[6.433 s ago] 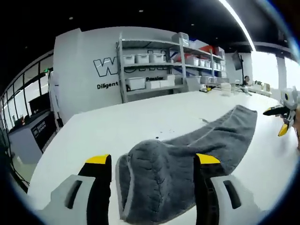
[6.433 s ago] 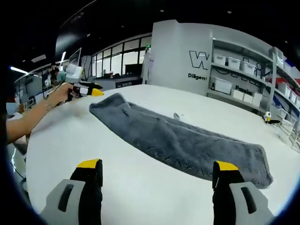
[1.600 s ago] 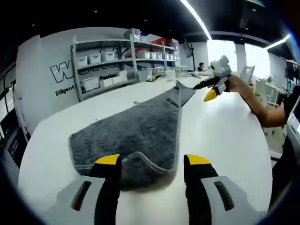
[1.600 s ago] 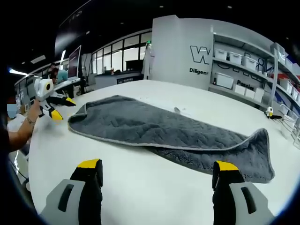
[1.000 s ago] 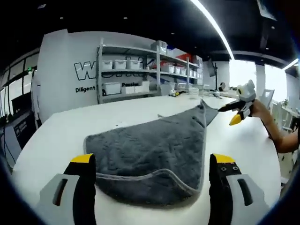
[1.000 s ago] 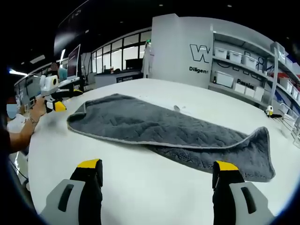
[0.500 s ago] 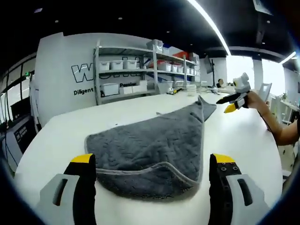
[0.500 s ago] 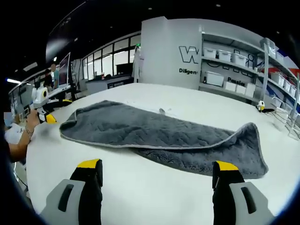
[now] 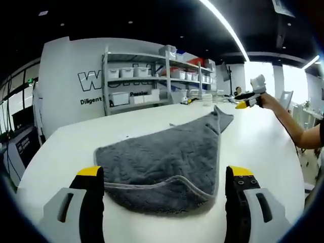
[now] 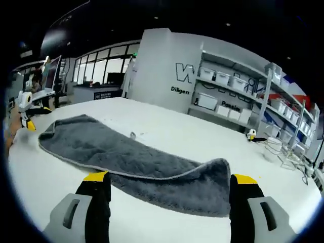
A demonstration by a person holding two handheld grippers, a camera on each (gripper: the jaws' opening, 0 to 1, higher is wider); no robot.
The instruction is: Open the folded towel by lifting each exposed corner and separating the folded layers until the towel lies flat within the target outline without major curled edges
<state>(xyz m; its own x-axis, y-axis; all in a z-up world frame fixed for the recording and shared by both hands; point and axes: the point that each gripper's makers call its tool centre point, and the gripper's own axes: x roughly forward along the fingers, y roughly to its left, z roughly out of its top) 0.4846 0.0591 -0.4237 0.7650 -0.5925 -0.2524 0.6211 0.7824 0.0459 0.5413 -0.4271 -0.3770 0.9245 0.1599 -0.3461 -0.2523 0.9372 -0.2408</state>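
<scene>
Grey towel [image 9: 167, 157] on white table [image 9: 76, 147], one fold still doubled, upper layer's edge curled. Left gripper [image 9: 164, 187], right gripper [image 10: 169, 195] spread wide, empty. Final unfold left.

One grey towel [image 9: 167, 157] lies on one white table [image 9: 66, 147]. Two grippers are in play: the left gripper [image 9: 164, 202] and the right gripper [image 10: 169, 202], each with two yellow-tipped jaws spread wide apart with nothing between them. One hand [image 9: 266, 99] holds the right gripper far across the table in the left gripper view. One metal shelf unit [image 9: 139, 78] stands against the wall in that view, with three white bins [image 9: 137, 70] on its upper level; further bins are too small to count.
</scene>
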